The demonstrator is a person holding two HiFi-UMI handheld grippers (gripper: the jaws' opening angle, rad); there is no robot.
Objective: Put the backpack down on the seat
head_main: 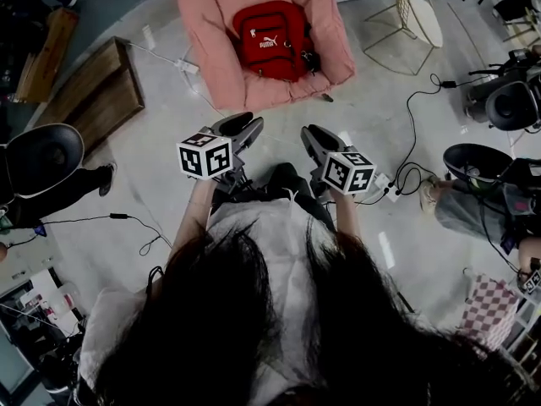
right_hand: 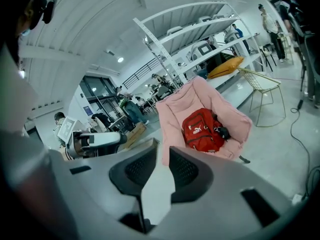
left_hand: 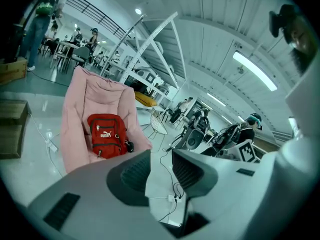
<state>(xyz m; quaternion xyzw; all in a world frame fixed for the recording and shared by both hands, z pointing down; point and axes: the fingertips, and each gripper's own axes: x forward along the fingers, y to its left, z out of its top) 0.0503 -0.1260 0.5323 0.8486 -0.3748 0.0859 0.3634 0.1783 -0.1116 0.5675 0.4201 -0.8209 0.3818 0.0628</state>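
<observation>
Left claw (head_main: 242,125) and right claw (head_main: 316,134) spread, empty — backpack (head_main: 270,41) ahead on pink seat (head_main: 210,32).

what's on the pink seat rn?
A red backpack sits on the pink seat, leaning on its backrest, with a small dark item at its side. The cushion under the backpack is covered; anything beneath can't be seen.
</observation>
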